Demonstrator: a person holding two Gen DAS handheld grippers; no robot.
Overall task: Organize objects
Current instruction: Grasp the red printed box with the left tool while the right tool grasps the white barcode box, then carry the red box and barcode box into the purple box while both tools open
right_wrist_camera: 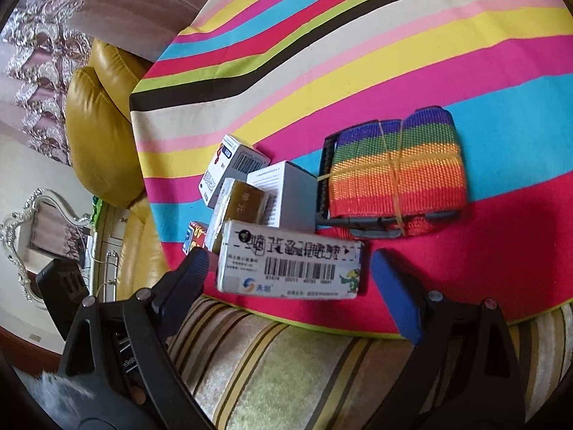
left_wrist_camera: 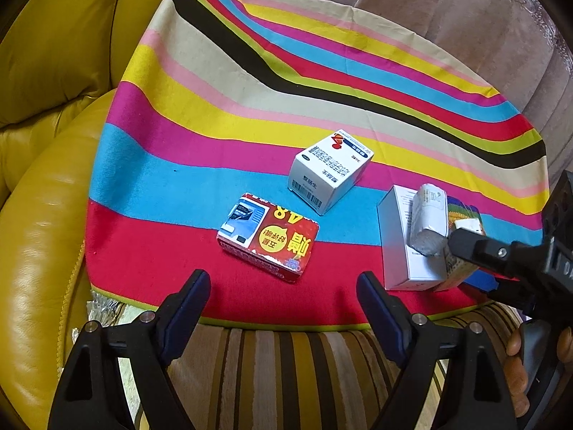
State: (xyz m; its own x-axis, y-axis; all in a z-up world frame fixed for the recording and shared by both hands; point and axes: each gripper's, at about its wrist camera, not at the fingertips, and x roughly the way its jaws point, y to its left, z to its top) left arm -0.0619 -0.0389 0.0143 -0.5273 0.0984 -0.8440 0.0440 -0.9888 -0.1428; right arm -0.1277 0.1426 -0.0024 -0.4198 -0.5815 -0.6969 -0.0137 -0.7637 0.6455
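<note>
My left gripper (left_wrist_camera: 283,286) is open and empty, low over the near red stripe of the striped cloth (left_wrist_camera: 250,82). Just beyond it lies a red flat box (left_wrist_camera: 268,236); farther off lies a white medicine box (left_wrist_camera: 329,170). At the right a white pack (left_wrist_camera: 429,222) rests on a white-grey box (left_wrist_camera: 404,251), with my right gripper beside it. In the right wrist view my right gripper (right_wrist_camera: 290,268) is open around the white barcode pack (right_wrist_camera: 290,268); whether the pads touch it I cannot tell. Behind it stand a gold-brown pack (right_wrist_camera: 247,204), the white-grey box (right_wrist_camera: 286,193) and a rainbow strap (right_wrist_camera: 394,175).
A yellow leather sofa (left_wrist_camera: 43,143) borders the cloth on the left. A striped plush cushion (left_wrist_camera: 286,365) lies under the cloth's near edge. A pink curtain (left_wrist_camera: 465,18) hangs behind. The far half of the cloth holds nothing.
</note>
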